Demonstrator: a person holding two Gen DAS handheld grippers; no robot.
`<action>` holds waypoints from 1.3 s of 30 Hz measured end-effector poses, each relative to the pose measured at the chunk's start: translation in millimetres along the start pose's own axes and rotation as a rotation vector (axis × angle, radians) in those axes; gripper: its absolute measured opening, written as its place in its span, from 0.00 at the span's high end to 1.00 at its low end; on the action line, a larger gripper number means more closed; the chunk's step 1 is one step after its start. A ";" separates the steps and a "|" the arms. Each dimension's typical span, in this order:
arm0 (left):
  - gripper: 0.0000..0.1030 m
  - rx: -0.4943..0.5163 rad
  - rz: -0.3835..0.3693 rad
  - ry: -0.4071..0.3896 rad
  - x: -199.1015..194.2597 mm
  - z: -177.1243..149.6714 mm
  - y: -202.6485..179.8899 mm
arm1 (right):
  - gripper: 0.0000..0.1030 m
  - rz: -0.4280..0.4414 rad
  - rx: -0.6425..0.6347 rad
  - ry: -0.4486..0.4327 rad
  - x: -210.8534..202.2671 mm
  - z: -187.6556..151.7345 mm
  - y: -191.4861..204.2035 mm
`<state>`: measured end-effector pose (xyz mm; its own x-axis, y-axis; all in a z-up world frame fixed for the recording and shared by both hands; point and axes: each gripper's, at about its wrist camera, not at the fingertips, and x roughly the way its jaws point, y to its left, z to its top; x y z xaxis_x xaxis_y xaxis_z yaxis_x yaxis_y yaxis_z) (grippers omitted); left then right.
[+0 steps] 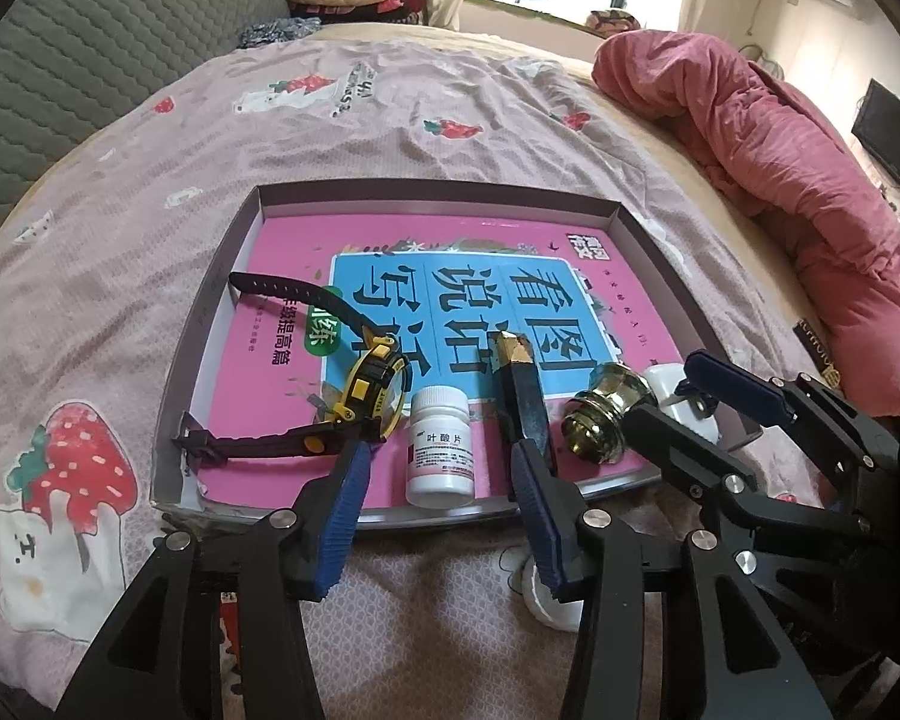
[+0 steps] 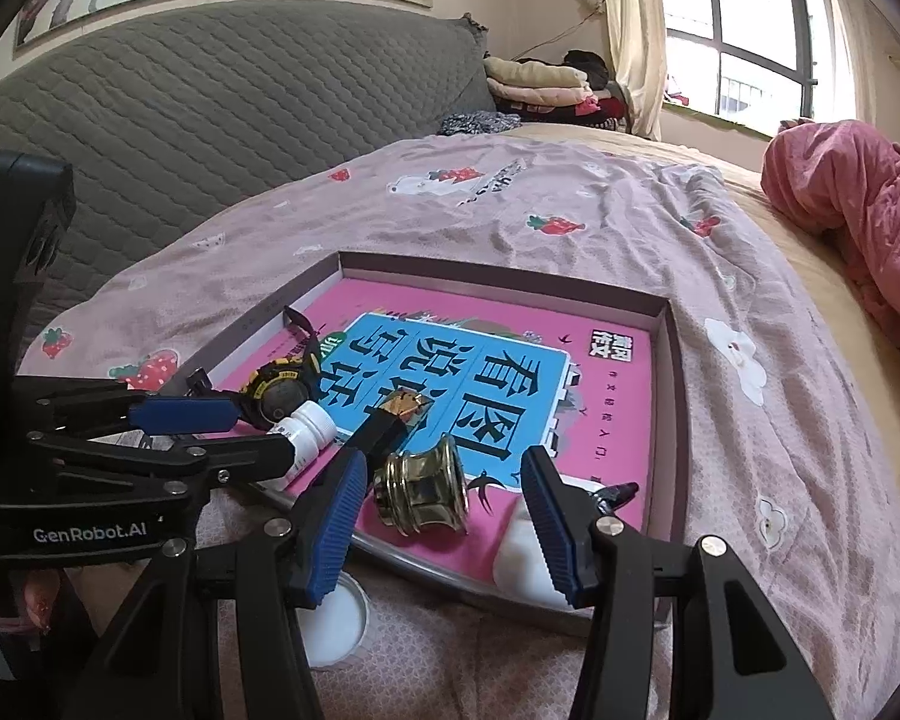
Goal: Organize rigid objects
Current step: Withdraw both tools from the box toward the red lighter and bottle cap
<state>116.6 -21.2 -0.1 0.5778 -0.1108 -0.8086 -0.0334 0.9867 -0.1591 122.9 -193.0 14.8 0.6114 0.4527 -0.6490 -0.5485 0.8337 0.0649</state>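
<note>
Tray [image 1: 222,312] mostly loaded.
Watch [image 1: 372,396], bottle [image 1: 441,450], brass knob [image 1: 606,414] placed; white lid [image 2: 336,618] apparently left outside. Left gripper [image 1: 438,468] and right gripper [image 2: 444,498] held wide, empty.

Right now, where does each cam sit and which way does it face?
Left wrist: on the left gripper, low at the tray's near edge, facing the pill bottle; own fingers and the right gripper show.
Right wrist: on the right gripper, same edge, facing the brass knob; the left gripper shows.
Shared: tray, watch, bottle, knob, bed.
</note>
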 end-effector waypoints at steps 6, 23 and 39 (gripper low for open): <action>0.48 -0.015 0.009 -0.012 -11.0 -3.8 6.6 | 0.40 0.013 0.037 -0.041 -14.6 -3.6 -3.9; 0.47 -0.037 0.041 -0.007 -44.8 -30.2 34.4 | 0.40 -0.004 0.052 -0.020 -34.9 -25.5 17.7; 0.47 -0.060 0.091 0.061 -41.0 -55.3 55.0 | 0.40 -0.021 0.039 0.069 -24.4 -45.2 32.2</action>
<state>46.0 31.0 -7.0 0.5196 -0.0302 -0.8539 -0.1331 0.9843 -0.1158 64.6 -191.4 -1.6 0.5806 0.4135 -0.7014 -0.5130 0.8547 0.0793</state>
